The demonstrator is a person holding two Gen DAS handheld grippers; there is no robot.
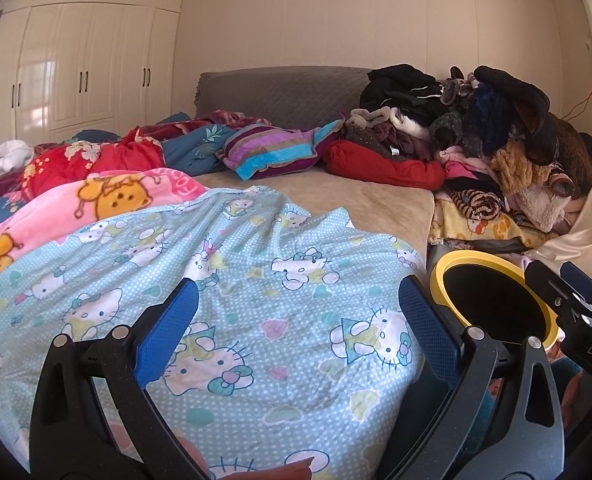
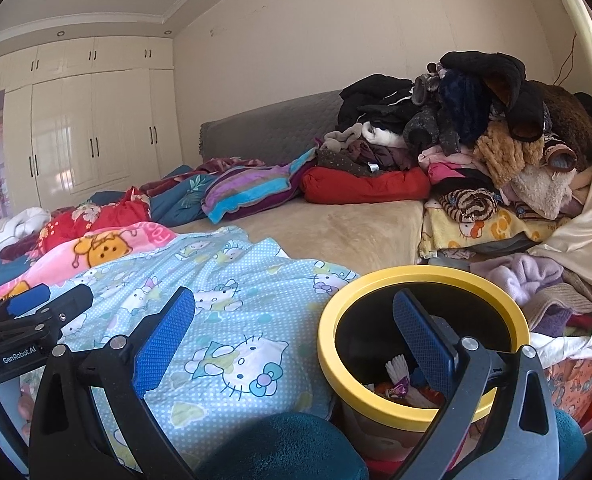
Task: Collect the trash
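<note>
A round bin with a yellow rim (image 2: 419,280) stands beside the bed, low right in the right wrist view; crumpled wrappers (image 2: 399,384) lie inside it. The bin also shows in the left wrist view (image 1: 447,264). My right gripper (image 2: 296,340) is open and empty, its right finger over the bin's mouth. My left gripper (image 1: 296,320) is open and empty above the light-blue Hello Kitty sheet (image 1: 236,280). The left gripper's body shows at the left edge of the right wrist view (image 2: 36,320). No loose trash shows on the bed.
The bed holds rumpled blankets (image 1: 96,196), a striped pillow (image 1: 272,148) and a red pillow (image 1: 379,164). A tall heap of clothes (image 1: 495,132) is piled at the right by a cream curtain (image 2: 591,208). White wardrobes (image 1: 84,68) line the far left wall.
</note>
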